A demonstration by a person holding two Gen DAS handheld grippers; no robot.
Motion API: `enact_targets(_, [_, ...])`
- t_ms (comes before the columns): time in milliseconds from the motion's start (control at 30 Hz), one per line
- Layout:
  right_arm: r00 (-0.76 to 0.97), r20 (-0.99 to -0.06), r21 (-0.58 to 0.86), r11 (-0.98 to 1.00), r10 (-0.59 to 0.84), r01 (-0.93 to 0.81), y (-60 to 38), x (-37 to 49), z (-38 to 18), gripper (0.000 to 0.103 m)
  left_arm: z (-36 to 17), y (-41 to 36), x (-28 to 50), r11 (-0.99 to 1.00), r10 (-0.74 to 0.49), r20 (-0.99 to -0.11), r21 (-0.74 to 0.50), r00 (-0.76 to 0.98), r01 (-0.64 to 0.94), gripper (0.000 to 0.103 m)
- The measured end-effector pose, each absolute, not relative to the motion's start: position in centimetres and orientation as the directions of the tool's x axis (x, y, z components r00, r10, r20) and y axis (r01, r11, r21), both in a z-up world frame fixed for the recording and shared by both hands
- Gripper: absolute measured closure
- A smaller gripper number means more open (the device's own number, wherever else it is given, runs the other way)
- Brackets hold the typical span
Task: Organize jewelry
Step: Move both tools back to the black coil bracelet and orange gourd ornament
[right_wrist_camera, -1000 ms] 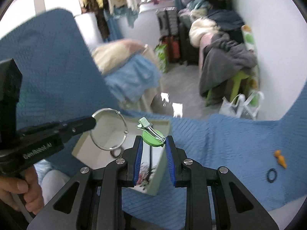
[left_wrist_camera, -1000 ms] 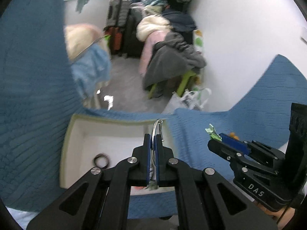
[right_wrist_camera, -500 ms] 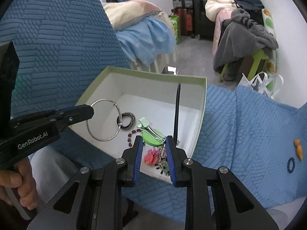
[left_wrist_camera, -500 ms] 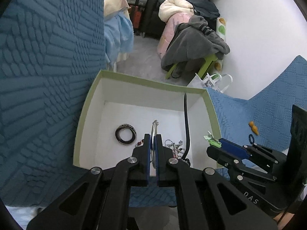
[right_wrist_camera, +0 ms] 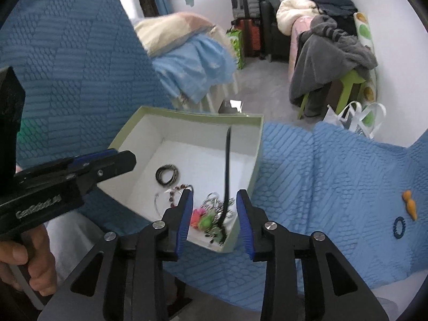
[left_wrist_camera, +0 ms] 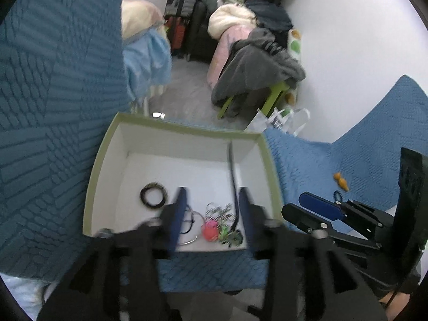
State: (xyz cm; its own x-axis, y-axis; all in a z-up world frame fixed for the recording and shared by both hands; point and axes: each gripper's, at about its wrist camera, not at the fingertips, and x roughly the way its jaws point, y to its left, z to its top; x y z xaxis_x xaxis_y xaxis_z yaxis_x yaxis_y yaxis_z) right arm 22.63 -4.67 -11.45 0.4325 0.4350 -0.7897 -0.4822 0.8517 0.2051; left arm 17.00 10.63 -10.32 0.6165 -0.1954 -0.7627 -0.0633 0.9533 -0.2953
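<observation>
A pale green box [left_wrist_camera: 187, 129] [right_wrist_camera: 198, 114] with a white inside sits on the blue bedspread. My left gripper [left_wrist_camera: 212, 208] [right_wrist_camera: 120, 157] hangs over its near edge, jaws opening, nothing between them. The silver ring [left_wrist_camera: 191, 236] [right_wrist_camera: 157, 200] lies on the box floor below. My right gripper [right_wrist_camera: 214, 200] [left_wrist_camera: 294, 203] is also opening and empty, above the green clip [right_wrist_camera: 204, 222] in the box's near right corner. Also inside are a black band [left_wrist_camera: 153, 196] [right_wrist_camera: 167, 175], a pink piece [left_wrist_camera: 210, 230] and an upright black strap [right_wrist_camera: 227, 165]. An orange piece [right_wrist_camera: 409, 203] and a blue hair tie [right_wrist_camera: 398, 224] lie on the bedspread to the right.
The quilted bedspread [right_wrist_camera: 321, 187] rises steeply at the left. A hand [right_wrist_camera: 26, 262] holds the left gripper's handle. Beyond the bed's edge are a white bag [right_wrist_camera: 353, 117], a clothes-covered stool [right_wrist_camera: 329, 61] and suitcases [right_wrist_camera: 246, 13].
Both grippers sank toward the box and their jaws parted. The silver ring left the left gripper and the green clip left the right; both now lie in the box.
</observation>
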Motion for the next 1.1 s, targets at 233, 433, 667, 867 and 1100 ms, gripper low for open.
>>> enact_targets(233, [0.531, -0.727, 0.18, 0.867, 0.436, -0.465, -8.5, 22.7, -7.4, 0.07, -7.1, 8.5, 16.6, 0.947, -0.225, -0.699, -0.32, 0.678, -0.015, 0.059])
enact_targets(433, [0.593, -0.669, 0.199, 0.877, 0.448, -0.438, -13.0, 22.9, -4.3, 0.07, -5.2, 5.4, 17.5, 0.94, -0.259, -0.656, -0.339, 0.709, 0.03, 0.059])
enact_targets(667, [0.638, -0.64, 0.178, 0.89, 0.429, -0.42, -17.4, 23.6, -2.3, 0.07, -3.5, 1.8, 18.4, 0.931, -0.292, -0.604, -0.357, 0.742, 0.075, 0.059])
enact_targets(867, [0.671, -0.624, 0.17, 0.908, 0.401, -0.384, -21.8, 24.2, -1.8, 0.07, -3.0, -0.4, 19.0, 0.92, -0.293, -0.578, -0.387, 0.762, 0.061, 0.059])
enact_targets(1100, [0.696, -0.628, 0.149, 0.931, 0.349, -0.333, -27.4, 24.6, -2.8, 0.07, -4.4, -5.2, 20.2, 0.908, -0.346, -0.577, -0.404, 0.74, 0.11, 0.059])
